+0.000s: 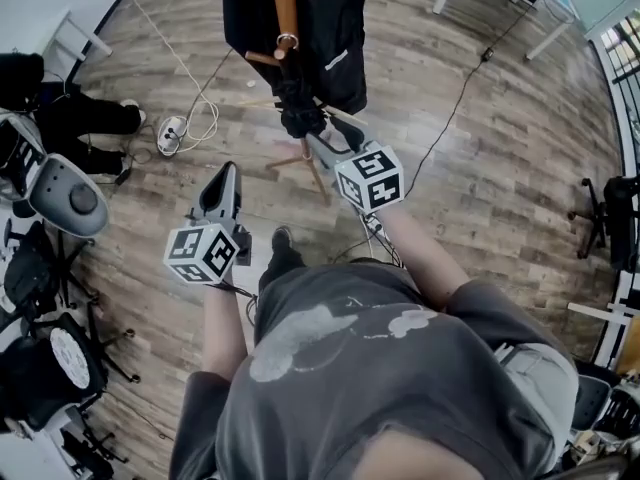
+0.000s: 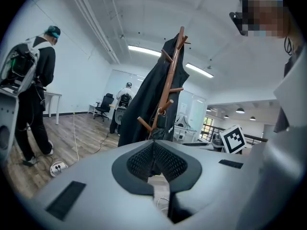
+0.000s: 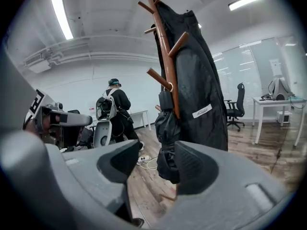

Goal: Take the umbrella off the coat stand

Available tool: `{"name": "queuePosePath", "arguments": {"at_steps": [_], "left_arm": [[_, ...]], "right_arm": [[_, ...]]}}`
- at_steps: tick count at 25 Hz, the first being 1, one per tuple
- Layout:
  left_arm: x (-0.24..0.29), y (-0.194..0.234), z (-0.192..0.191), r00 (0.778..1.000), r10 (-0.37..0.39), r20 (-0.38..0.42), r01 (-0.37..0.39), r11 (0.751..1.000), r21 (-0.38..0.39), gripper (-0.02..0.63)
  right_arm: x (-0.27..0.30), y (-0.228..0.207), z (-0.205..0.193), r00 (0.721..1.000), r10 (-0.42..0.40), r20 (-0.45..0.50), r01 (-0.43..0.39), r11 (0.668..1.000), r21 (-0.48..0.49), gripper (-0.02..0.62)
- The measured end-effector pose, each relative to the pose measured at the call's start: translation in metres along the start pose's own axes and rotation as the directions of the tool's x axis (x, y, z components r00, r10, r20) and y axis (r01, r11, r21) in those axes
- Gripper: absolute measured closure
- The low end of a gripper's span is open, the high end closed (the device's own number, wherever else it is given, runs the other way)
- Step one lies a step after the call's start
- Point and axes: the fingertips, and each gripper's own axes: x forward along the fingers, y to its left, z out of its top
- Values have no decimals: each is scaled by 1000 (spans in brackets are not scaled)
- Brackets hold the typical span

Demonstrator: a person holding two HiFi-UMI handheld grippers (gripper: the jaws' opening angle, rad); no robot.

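A wooden coat stand (image 1: pixel 285 8) (image 3: pixel 165 56) (image 2: pixel 171 80) stands ahead with a black coat (image 1: pixel 335 28) (image 3: pixel 201 90) draped over it. A folded black umbrella (image 1: pixel 298 110) (image 3: pixel 168 128) hangs from a lower peg, its strap round the peg. My right gripper (image 1: pixel 318 140) (image 3: pixel 156 163) is open and points at the umbrella's lower half, which shows in the gap just beyond the jaws; nothing is gripped. My left gripper (image 1: pixel 225 173) (image 2: pixel 153 150) is shut and empty, lower left of the stand and well short of it.
A white power strip (image 1: pixel 170 133) with cables lies on the wood floor left of the stand. Chairs and gear (image 1: pixel 65 198) crowd the left edge. A person with a backpack (image 2: pixel 33 80) stands at left; another person (image 3: pixel 115 109) is further back. Tables (image 3: pixel 276 104) line the far wall.
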Motion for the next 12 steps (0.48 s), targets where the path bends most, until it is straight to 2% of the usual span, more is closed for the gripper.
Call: {"name": "queuePosePath", "arguments": {"at_steps": [6, 8, 12], "left_arm": [[42, 39, 16, 990, -128, -61, 129, 992, 12, 595], [53, 48, 22, 983, -164, -78, 166, 986, 22, 595], [72, 65, 29, 969, -223, -107, 227, 973, 29, 595]], "right_arm": [[38, -3, -1, 992, -122, -20, 123, 990, 75, 193], [47, -7, 1, 986, -167, -23, 168, 983, 76, 172], [63, -11, 1, 972, -231, -43, 234, 967, 102, 170]]}}
